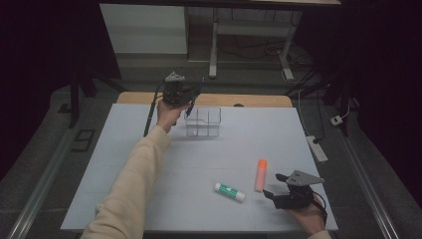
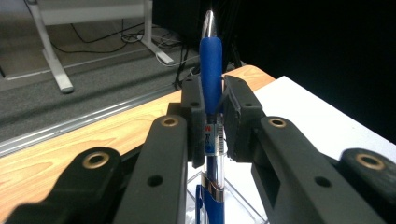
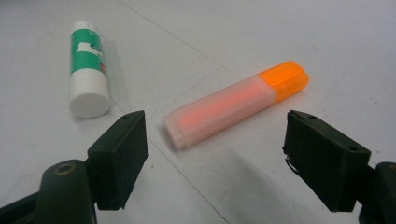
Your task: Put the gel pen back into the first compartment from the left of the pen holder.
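Left gripper [image 1: 191,97] raised in the upper centre of the high view, fingers [image 2: 194,112] clamped tight on a blue pen [image 2: 211,70], pen upright, above a clear divided box [image 1: 203,122] on the white desk [image 1: 124,149]; right gripper [image 1: 274,185] at lower right, fingers [image 3: 119,154] spread wide and holding nothing, just short of an orange highlighter [image 3: 236,102] lying flat; green-and-white glue stick [image 3: 88,67] lying at upper left of the right gripper view, near the highlighter, apart from it.
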Demonstrator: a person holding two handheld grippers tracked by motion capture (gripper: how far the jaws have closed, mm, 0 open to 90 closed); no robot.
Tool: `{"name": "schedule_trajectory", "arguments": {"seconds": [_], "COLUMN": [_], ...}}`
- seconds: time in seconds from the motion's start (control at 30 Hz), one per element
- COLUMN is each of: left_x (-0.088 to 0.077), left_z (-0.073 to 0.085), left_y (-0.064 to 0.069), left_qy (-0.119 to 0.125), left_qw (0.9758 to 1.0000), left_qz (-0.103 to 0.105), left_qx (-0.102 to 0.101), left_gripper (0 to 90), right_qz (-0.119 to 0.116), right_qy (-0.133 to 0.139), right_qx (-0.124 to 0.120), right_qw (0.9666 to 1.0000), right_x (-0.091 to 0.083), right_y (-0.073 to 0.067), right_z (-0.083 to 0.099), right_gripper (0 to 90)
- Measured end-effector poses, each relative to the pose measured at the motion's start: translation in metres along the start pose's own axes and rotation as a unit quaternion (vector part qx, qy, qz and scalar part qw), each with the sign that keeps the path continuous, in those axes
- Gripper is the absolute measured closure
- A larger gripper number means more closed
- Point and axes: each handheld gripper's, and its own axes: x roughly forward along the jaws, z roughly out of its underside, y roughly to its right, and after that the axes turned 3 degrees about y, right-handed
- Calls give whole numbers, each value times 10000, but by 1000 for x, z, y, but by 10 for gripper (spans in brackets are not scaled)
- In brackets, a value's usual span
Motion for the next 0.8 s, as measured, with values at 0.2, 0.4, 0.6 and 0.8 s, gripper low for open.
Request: {"name": "schedule_trajectory", "arguments": {"seconds": [0.2, 0.4, 0.6, 0.8], "left_x": [5, 8, 10, 11], "left_z": [3, 7, 7, 10], "left_y": [-4, -5, -6, -8], "left_qy": [-17, -50, -9, -129], "left_qw": [10000, 10000, 10000, 9999], "left_qz": [-51, -43, -78, -18], "left_qx": [-35, -68, -51, -64], "left_gripper": [788, 788, 788, 757], "right_qz": [27, 13, 26, -10], "right_qy": [14, -8, -34, -42], "right_qx": [11, 28, 13, 25], "right_qw": [10000, 10000, 10000, 10000], "right_x": [0, 0, 1, 1], "right_y": [0, 1, 1, 1], "right_z": [0, 1, 1, 2], "right_gripper": [213, 214, 214, 213]}}
